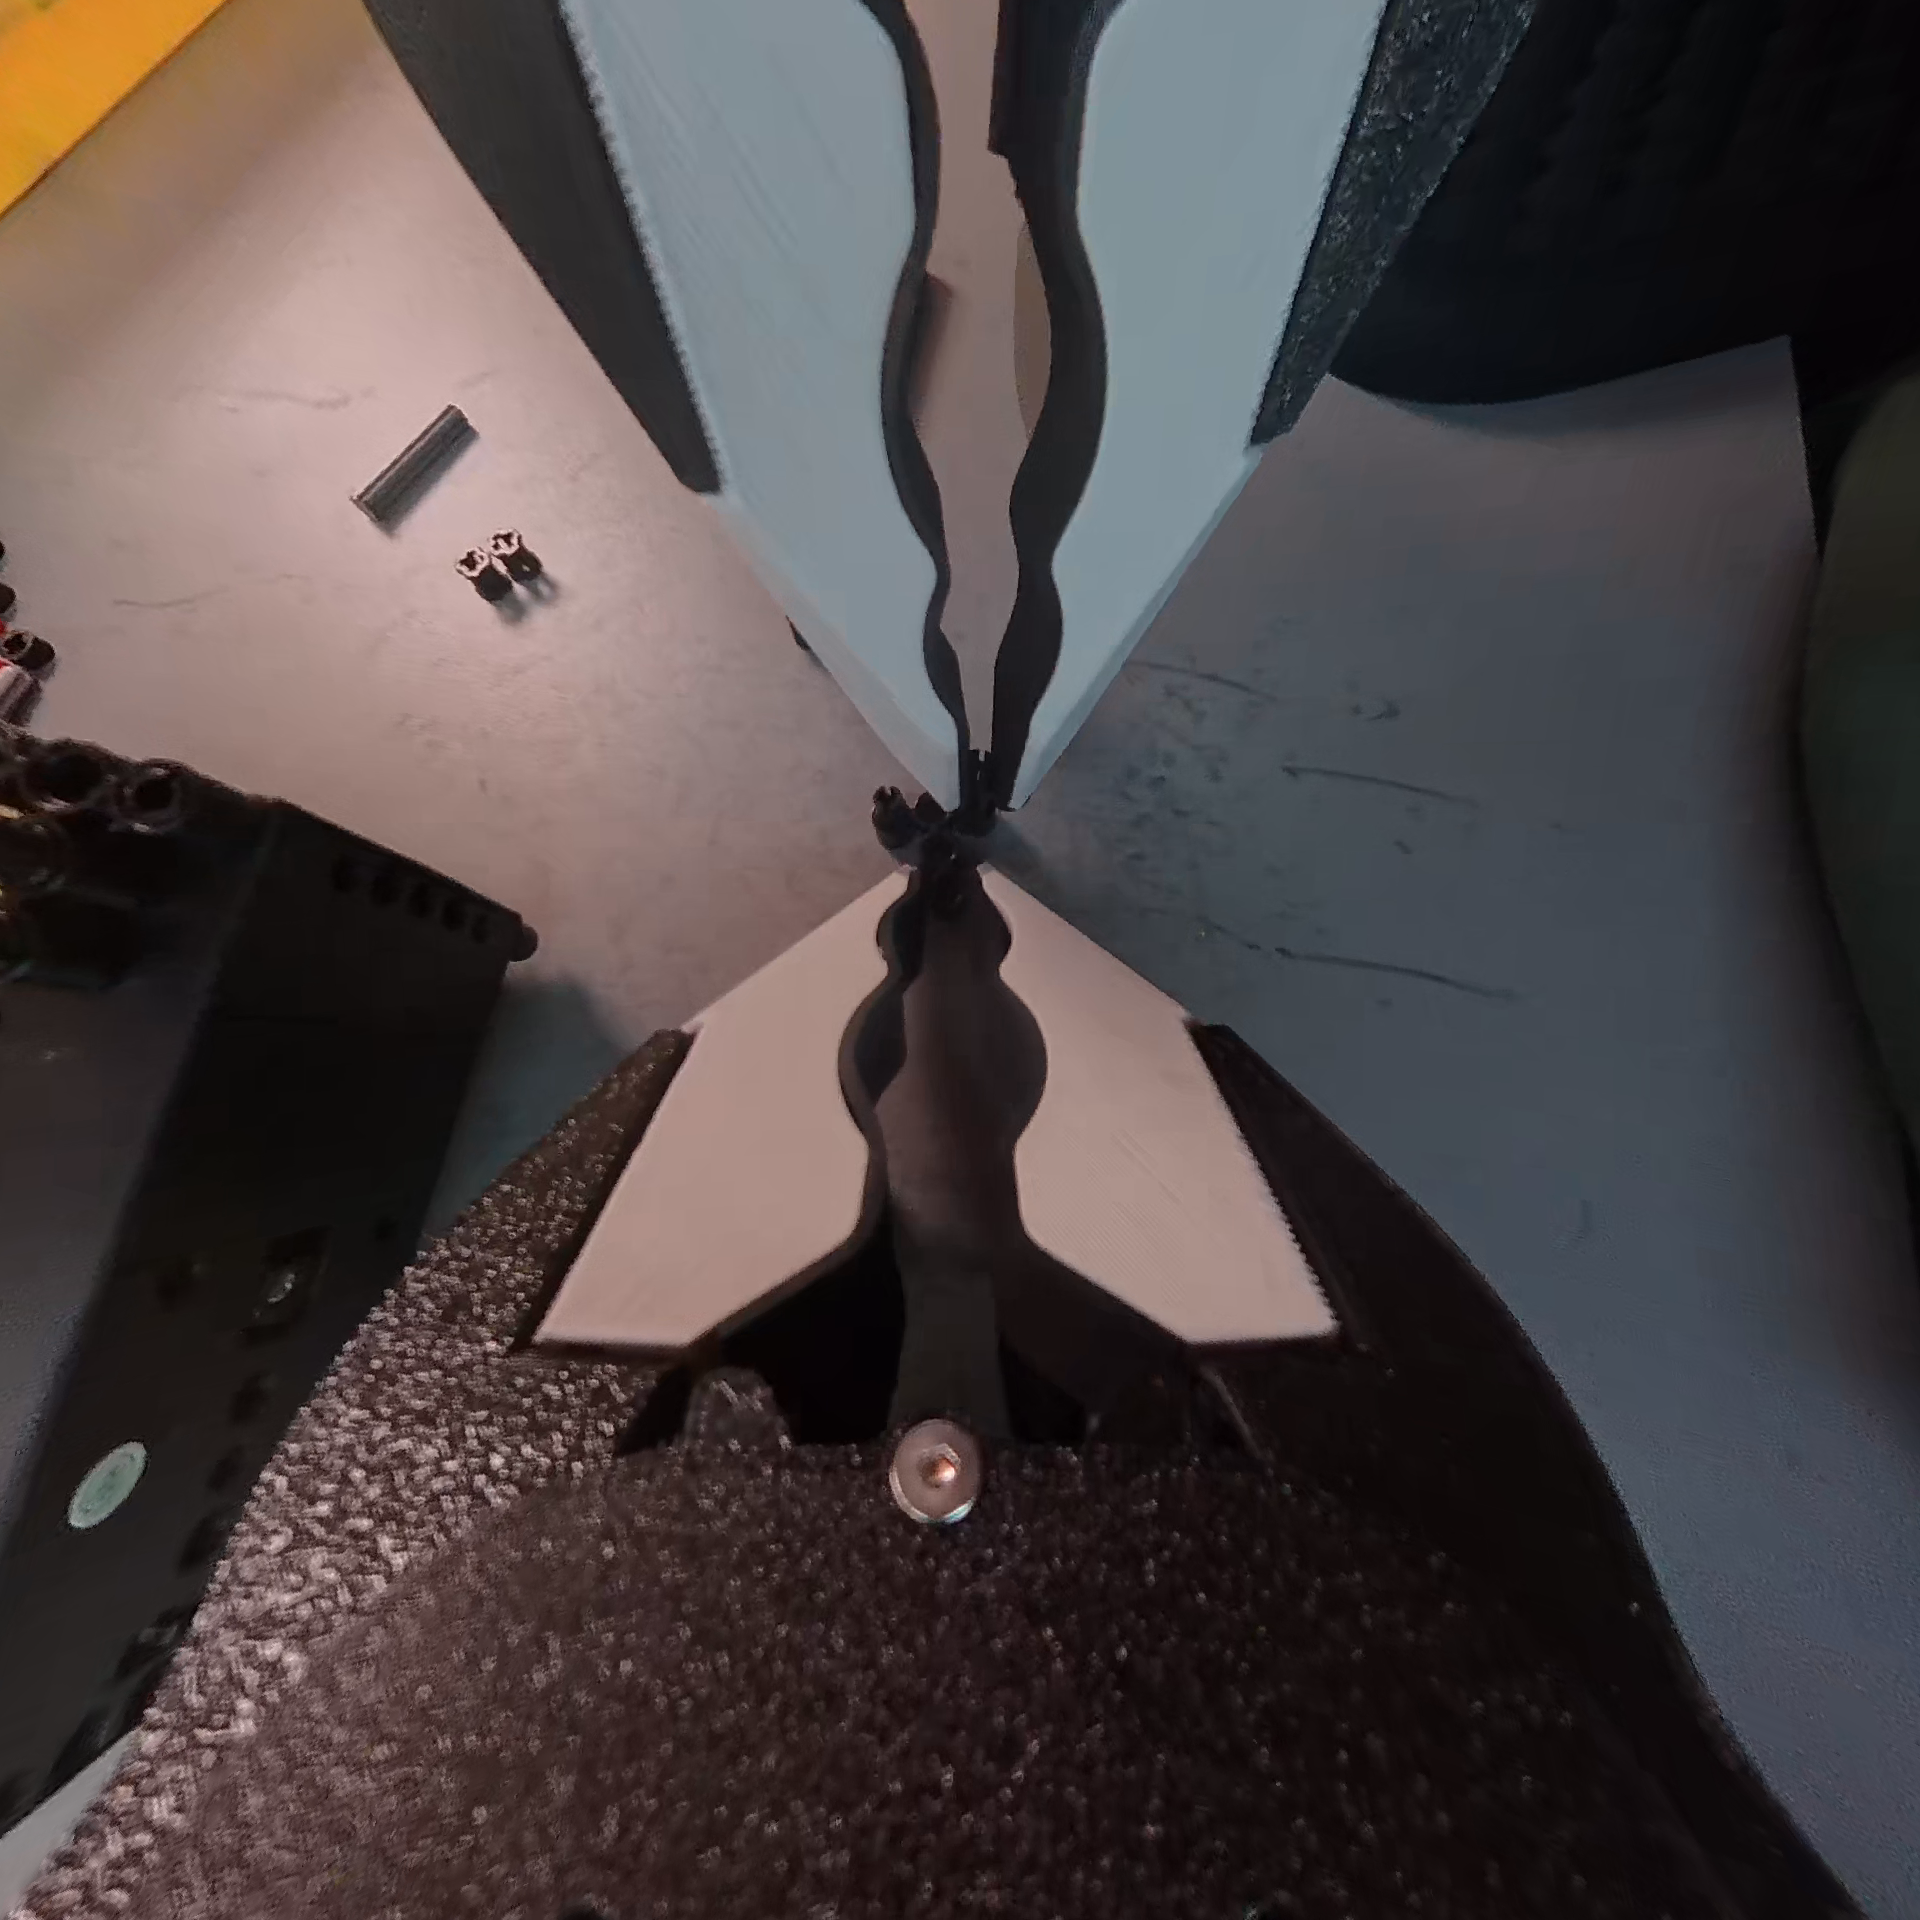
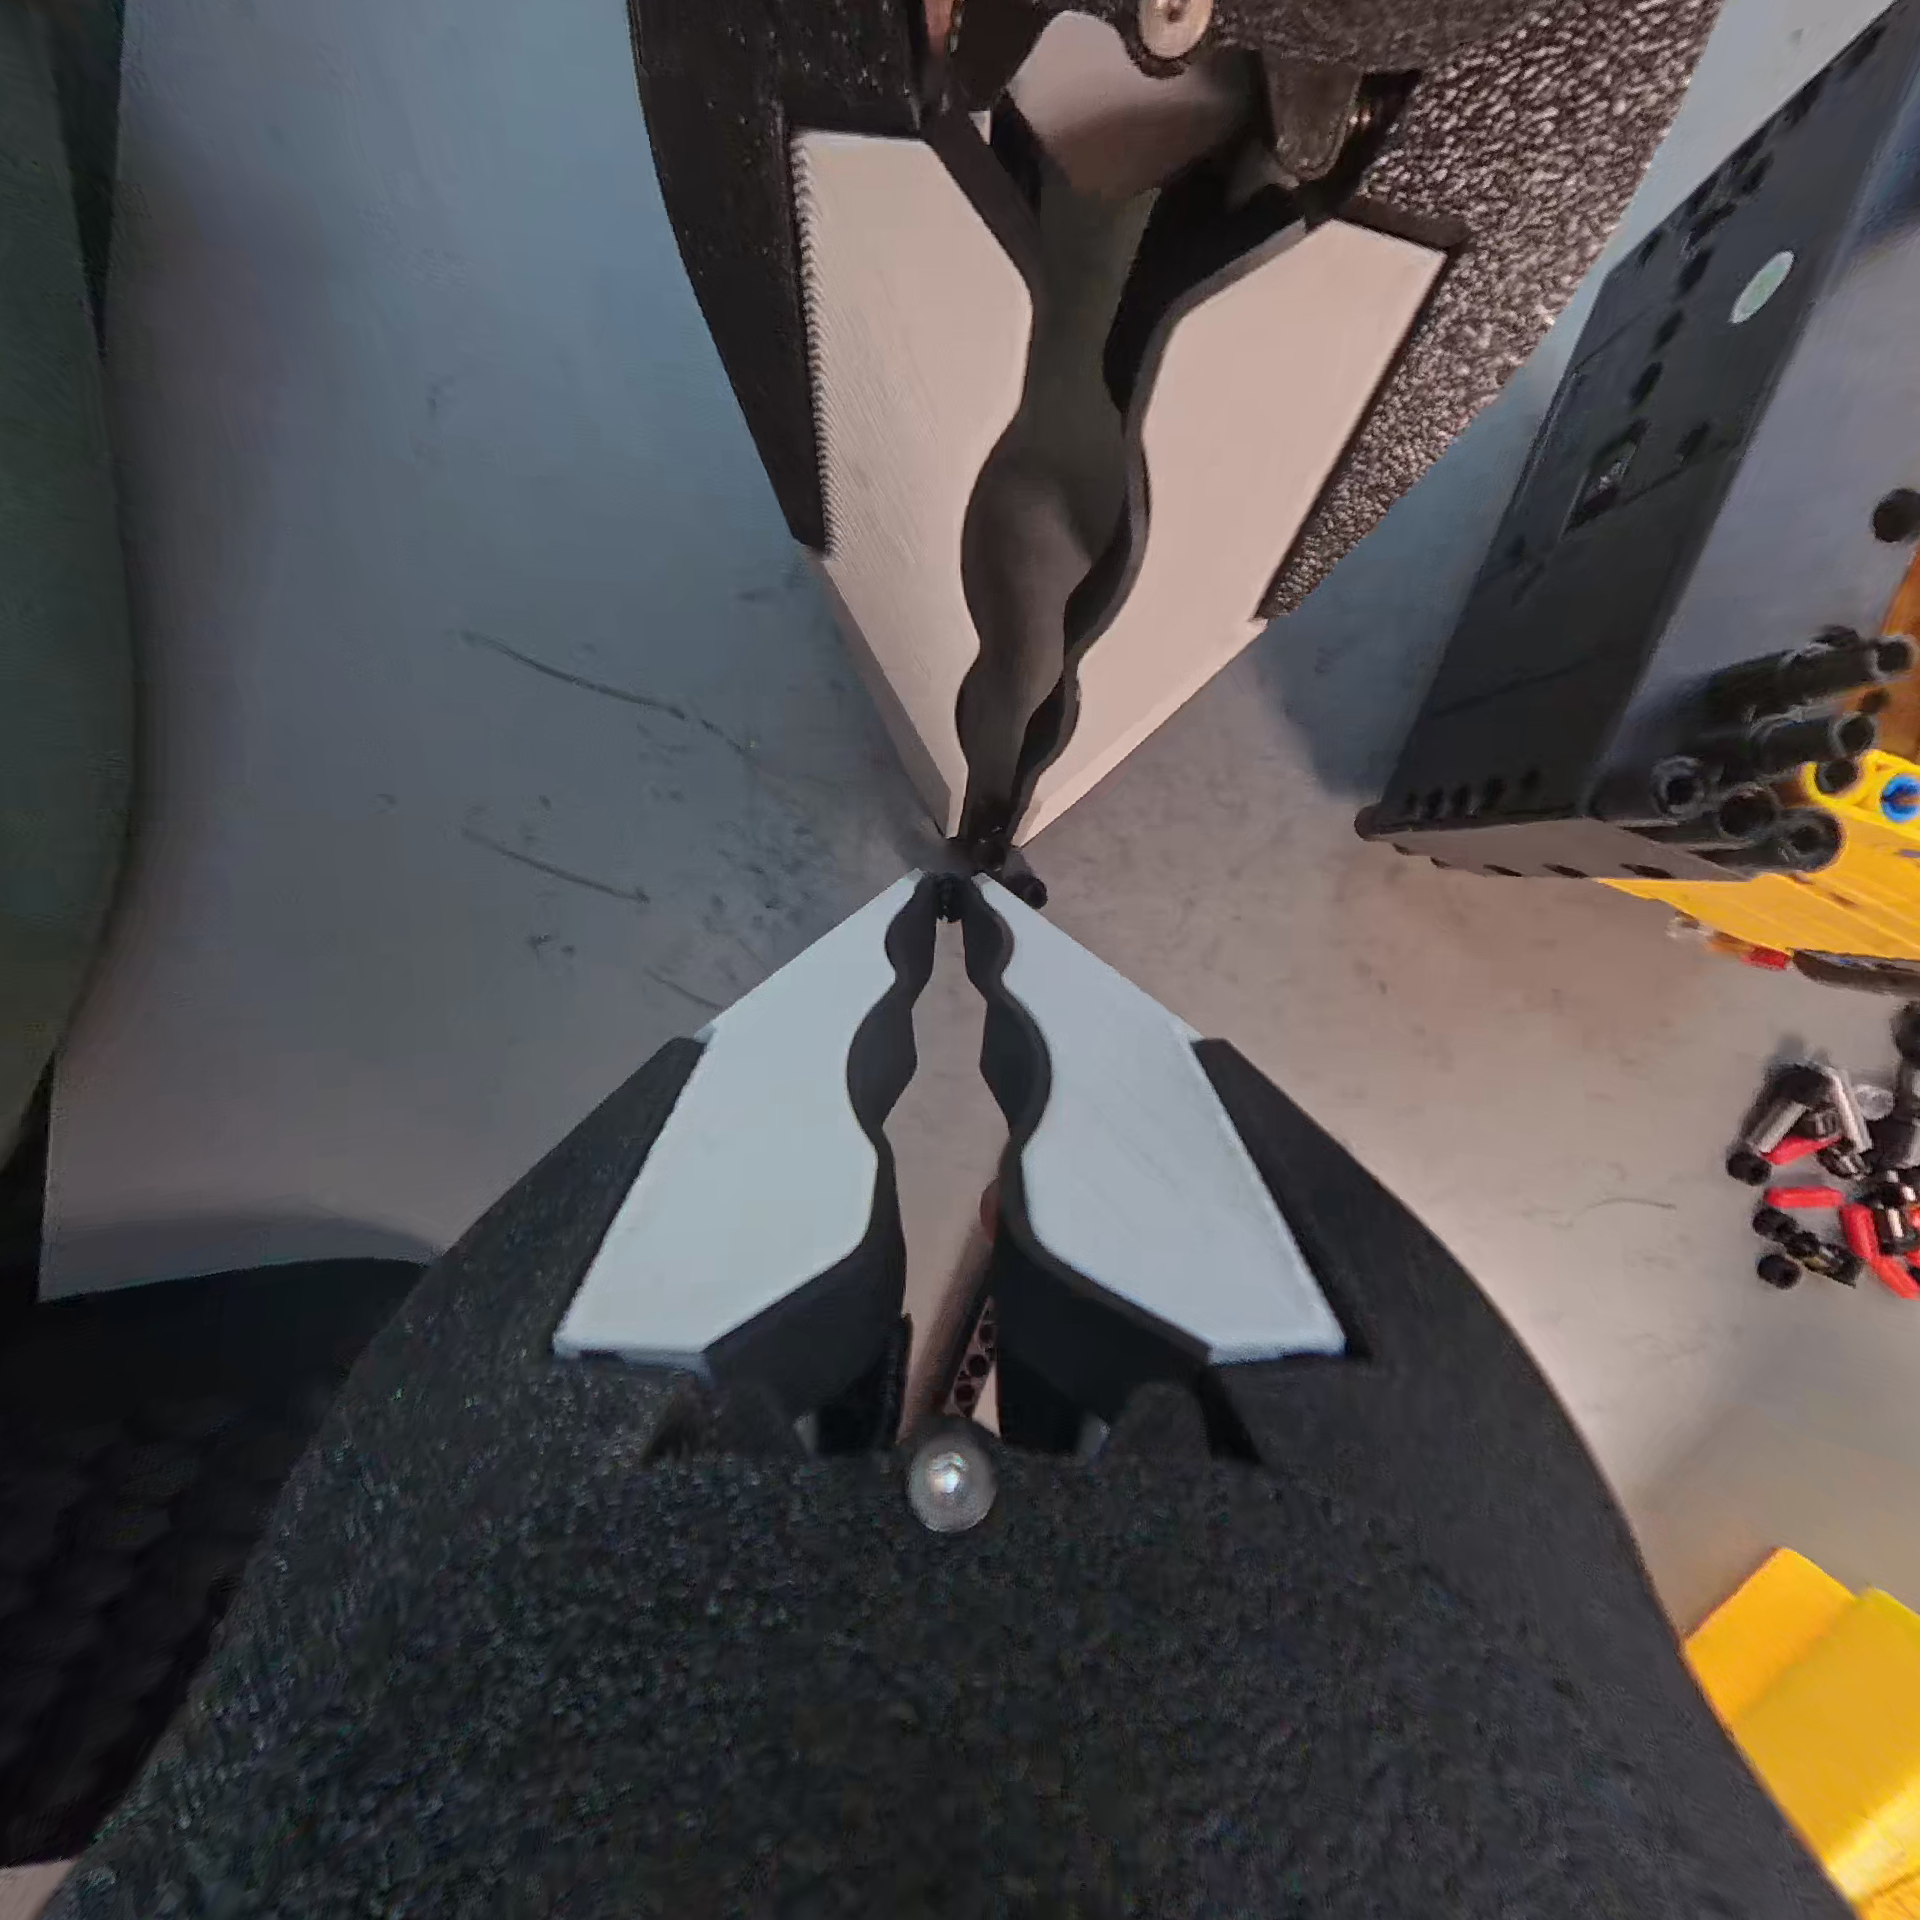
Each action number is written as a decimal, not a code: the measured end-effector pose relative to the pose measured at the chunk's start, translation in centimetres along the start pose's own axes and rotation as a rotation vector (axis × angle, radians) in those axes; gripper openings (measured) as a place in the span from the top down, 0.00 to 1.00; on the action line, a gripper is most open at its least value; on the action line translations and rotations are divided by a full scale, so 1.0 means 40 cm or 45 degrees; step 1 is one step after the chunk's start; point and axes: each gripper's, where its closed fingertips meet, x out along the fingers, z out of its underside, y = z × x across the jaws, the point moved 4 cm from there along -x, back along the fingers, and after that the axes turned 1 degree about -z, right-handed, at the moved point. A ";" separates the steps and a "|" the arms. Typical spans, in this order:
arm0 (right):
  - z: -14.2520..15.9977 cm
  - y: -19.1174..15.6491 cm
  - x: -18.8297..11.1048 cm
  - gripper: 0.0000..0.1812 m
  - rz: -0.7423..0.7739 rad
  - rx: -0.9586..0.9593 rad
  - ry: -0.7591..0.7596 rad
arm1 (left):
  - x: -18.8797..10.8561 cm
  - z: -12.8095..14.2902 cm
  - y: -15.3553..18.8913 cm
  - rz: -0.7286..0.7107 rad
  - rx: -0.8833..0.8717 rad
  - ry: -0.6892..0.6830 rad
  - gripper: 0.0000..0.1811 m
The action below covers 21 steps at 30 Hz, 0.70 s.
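My two grippers meet tip to tip just above the grey table (image 1: 1455, 935). In the left wrist view my left gripper (image 1: 940, 883) comes from below, jaws closed on a small black connector piece (image 1: 914, 826). The right gripper (image 1: 977, 790) comes from above and touches the same cluster. In the right wrist view my right gripper (image 2: 948, 896) is shut on a tiny black pin (image 2: 951, 902). The left gripper (image 2: 982, 831) pinches black pieces against it, and one stub (image 2: 1027, 889) sticks out to the right. How the pieces join is hidden by the tips.
A black box (image 1: 312, 1091) lies to the left, also in the right wrist view (image 2: 1621, 520). A black rod (image 1: 414, 468) and two small black pins (image 1: 499, 561) lie beyond. A yellow block studded with black pins (image 2: 1818, 883), loose red and black pins (image 2: 1849, 1195) and another yellow block (image 2: 1829, 1714) are nearby. Only a small space, under 4 cm, lies between the two pairs of fingers.
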 end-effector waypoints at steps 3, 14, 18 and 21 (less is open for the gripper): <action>-0.001 0.002 0.001 0.98 -0.031 -0.023 -0.010 | 0.000 0.000 -0.003 0.010 -0.021 0.000 0.97; -0.006 0.001 0.005 0.98 -0.107 -0.171 -0.099 | -0.001 0.001 -0.007 0.079 -0.095 -0.001 0.97; -0.003 0.002 0.013 0.98 -0.084 -0.240 -0.143 | -0.001 0.001 -0.011 0.109 -0.113 -0.002 0.97; -0.007 0.001 0.018 0.98 -0.085 -0.293 -0.162 | -0.002 0.002 -0.012 0.117 -0.097 -0.003 0.97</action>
